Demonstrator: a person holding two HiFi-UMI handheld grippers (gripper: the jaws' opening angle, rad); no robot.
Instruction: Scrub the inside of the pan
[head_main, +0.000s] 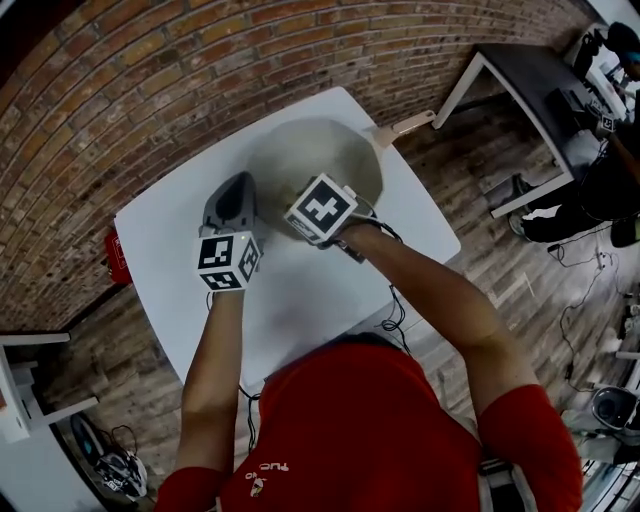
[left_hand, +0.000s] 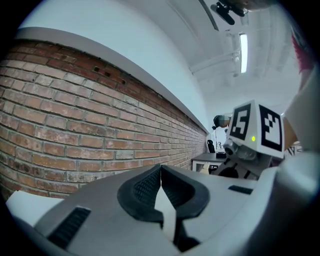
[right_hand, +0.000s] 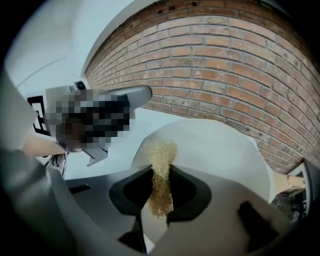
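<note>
A pale pan (head_main: 335, 150) with a wooden handle (head_main: 408, 126) lies on the white table (head_main: 180, 270), at its far side. My right gripper (head_main: 318, 212) hovers over the near part of the pan's bowl. In the right gripper view it (right_hand: 161, 172) is shut on a yellow fibrous scrubber (right_hand: 161, 150), whose tip points into the pan (right_hand: 225, 150). My left gripper (head_main: 238, 195) sits by the pan's left rim. In the left gripper view it (left_hand: 161, 175) tilts up toward the brick wall, pads together with nothing visible between them.
A brick wall (head_main: 200, 70) runs just behind the table. A red object (head_main: 117, 256) sits by the table's left edge. A dark desk (head_main: 540, 75) stands at the upper right, and cables (head_main: 395, 318) trail over the wooden floor.
</note>
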